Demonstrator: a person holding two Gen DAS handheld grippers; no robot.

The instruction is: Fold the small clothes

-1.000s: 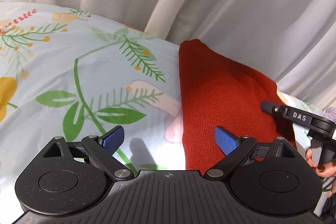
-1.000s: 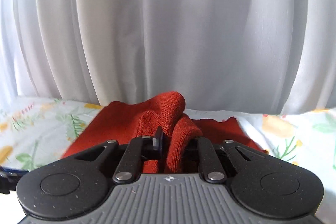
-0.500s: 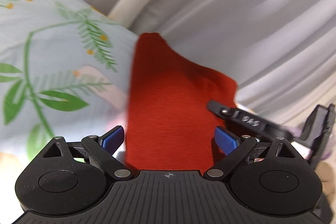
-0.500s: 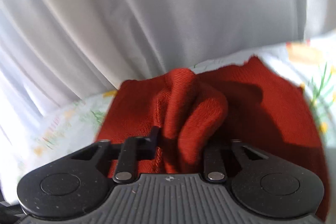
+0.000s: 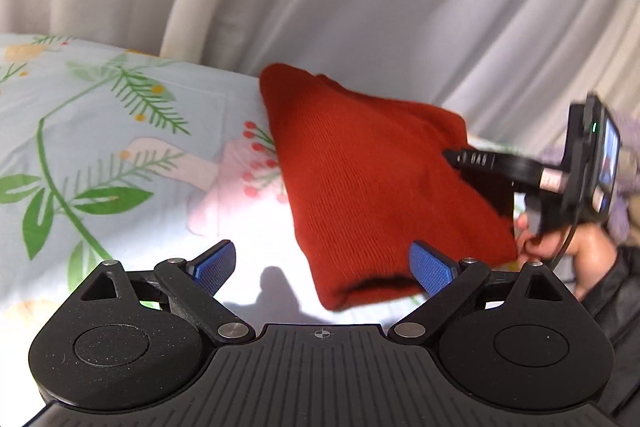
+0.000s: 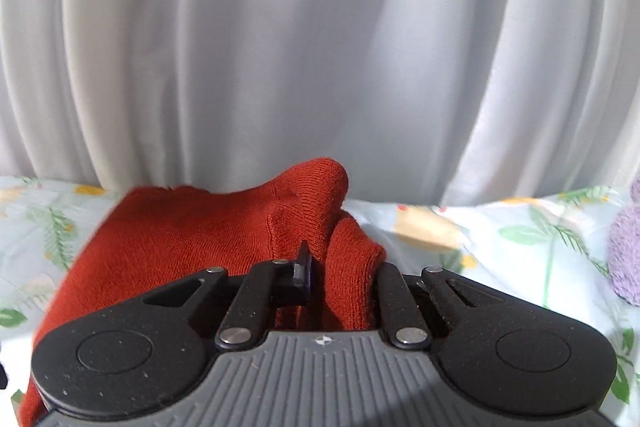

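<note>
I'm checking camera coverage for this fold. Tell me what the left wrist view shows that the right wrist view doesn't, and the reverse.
Only the left wrist view shows the left gripper, open and empty, and the hand holding the right gripper from the side. Only the right wrist view shows the right gripper shut on a bunched fold of the red sweater, plus a purple fuzzy item at the right edge. Both show the sweater, the floral sheet and the white curtain.

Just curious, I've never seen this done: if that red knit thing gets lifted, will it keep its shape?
Probably not. The red knit garment already bunches and droops where the right gripper pinches it, so it looks floppy. Its ribbed knit seems grippy, unlikely to slip.
</note>
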